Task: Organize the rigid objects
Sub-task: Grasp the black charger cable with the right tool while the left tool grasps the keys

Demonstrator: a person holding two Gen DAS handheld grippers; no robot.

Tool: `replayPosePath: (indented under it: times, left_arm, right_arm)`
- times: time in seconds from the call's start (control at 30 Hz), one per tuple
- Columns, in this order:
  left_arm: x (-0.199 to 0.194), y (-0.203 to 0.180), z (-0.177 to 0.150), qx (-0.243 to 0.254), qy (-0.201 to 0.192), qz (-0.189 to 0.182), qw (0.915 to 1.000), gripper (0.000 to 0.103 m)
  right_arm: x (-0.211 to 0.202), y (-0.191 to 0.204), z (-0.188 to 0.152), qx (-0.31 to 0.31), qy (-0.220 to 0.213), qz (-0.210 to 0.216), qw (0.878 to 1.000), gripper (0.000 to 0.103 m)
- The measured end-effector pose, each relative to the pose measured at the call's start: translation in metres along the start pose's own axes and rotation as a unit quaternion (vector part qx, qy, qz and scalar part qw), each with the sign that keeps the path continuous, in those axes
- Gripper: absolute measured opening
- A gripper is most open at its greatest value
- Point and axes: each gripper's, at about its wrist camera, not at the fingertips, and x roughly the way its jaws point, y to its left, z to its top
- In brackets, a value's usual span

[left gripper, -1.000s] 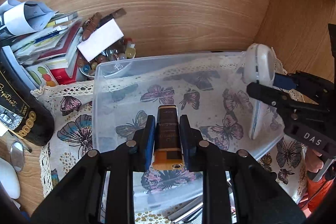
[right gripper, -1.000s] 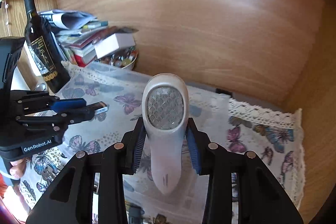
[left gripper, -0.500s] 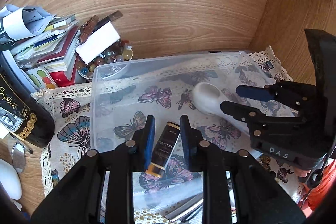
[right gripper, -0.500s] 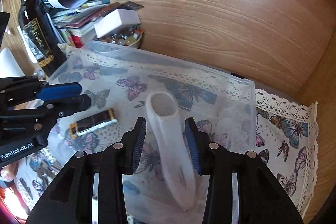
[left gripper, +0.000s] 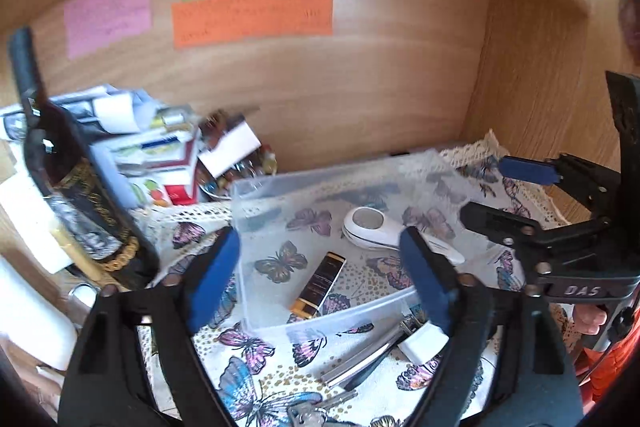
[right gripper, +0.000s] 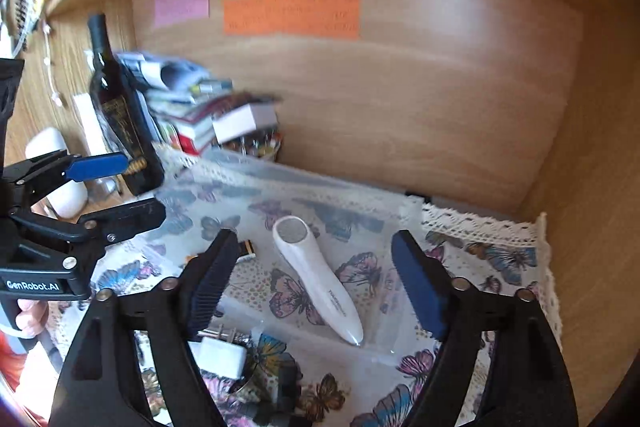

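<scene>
With both grippers' jaws just opened wide & empty, white device [right gripper: 316, 275] + lighter(?) [left gripper: 318, 285] lie in bin [left gripper: 260, 187].

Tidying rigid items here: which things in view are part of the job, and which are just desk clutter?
Part of the job:
- clear plastic bin
- white handheld device, lying in the bin
- black-and-gold lighter, lying in the bin
- white plug adapter, outside the bin
- left claw and right claw, both open, holding nothing

Just lying about:
- wine bottle
- stack of books and papers
- sticky notes
</scene>
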Motion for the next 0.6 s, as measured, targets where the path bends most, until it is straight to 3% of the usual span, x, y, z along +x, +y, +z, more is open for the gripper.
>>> replayPosePath:
  times: [0.23, 0.6]
  left_arm:
    - [-0.029, 0.012, -0.015, -0.013, -0.006, 0.003, 0.9999, 0.098]
    - [-0.018, 0.021, -0.073, -0.041, 0.082, -0.001, 0.9957, 0.098]
  right_arm:
    - [-0.029, 0.004, -0.019, 0.015, -0.018, -0.006, 1.0, 0.089]
    - [-0.023, 0.015, -0.066, 0.024, 0.035, -0.013, 0.999, 0.089]
